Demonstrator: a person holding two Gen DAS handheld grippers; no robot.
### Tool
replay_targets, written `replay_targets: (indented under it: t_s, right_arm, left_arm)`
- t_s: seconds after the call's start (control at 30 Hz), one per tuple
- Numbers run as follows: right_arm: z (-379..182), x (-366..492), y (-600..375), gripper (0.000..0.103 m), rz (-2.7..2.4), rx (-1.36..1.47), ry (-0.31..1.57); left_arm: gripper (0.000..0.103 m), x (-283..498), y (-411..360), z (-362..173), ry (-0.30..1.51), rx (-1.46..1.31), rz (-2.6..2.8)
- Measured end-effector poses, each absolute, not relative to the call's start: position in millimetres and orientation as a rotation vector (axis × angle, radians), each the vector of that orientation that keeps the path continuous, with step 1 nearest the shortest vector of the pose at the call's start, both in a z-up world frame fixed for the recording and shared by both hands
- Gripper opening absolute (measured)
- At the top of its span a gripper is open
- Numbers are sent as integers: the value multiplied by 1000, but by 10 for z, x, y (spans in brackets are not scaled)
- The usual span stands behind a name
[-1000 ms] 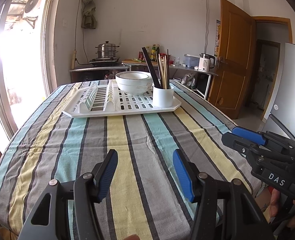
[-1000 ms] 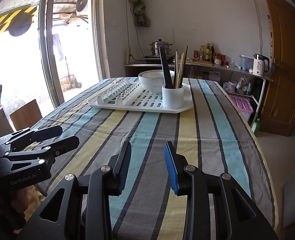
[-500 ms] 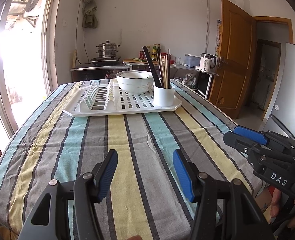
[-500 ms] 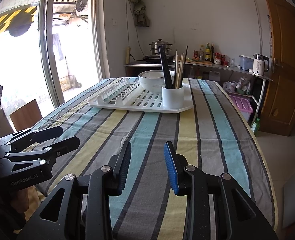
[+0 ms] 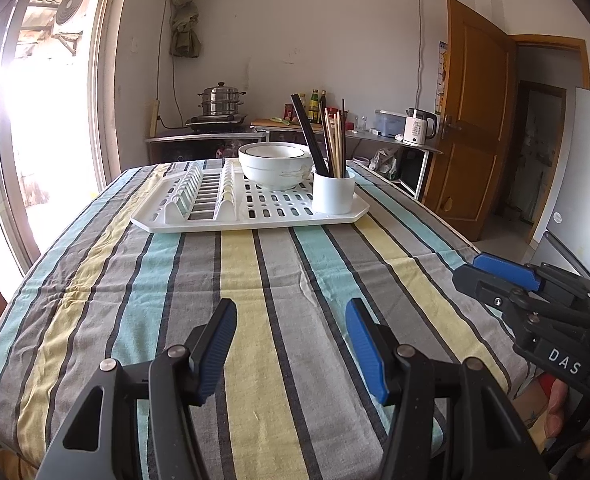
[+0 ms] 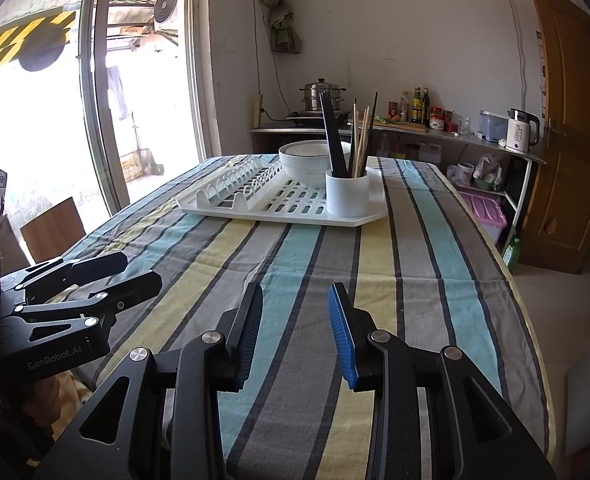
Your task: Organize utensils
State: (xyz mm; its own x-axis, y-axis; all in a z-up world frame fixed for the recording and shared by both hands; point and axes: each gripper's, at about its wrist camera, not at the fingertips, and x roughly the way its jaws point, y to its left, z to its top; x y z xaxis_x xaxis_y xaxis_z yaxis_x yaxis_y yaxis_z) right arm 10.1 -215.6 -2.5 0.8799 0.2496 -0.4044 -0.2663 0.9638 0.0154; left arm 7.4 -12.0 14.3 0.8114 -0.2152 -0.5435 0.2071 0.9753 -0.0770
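Almost nothing has moved since one second ago: in the left wrist view the white rack (image 5: 251,210) sits only a little lower in the picture, and the right wrist view looks the same as before.

On the far part of the bench (image 5: 255,280), which is covered by a striped cloth, the rack holds two containers. One is a white cup (image 5: 333,192) at the near right corner of the rack. It holds the chopsticks (image 5: 333,140), some black and some of light wood, which stand tilted and rise well above its rim. The other is a white bowl (image 5: 275,164) with a dark line at the rim; it stands just behind the cup (what is inside the bowl I cannot tell). The slotted part on the left of the rack carries no dish.

The left gripper (image 5: 291,340) hovers above the near edge of the bench, its fingers (image 5: 219,344) wide apart and holding nothing. The right gripper (image 6: 295,334) is beside it, with fingers (image 6: 341,336) also apart and touching nothing. Both are well apart from the rack.
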Motion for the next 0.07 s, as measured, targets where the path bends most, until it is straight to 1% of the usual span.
replay_targets:
  t_s: [0.07]
  right_arm:
    - [-26,98,-2158,35,268,-41,416]
  left_arm:
    - [57,77,-116,141,583,-17,-222]
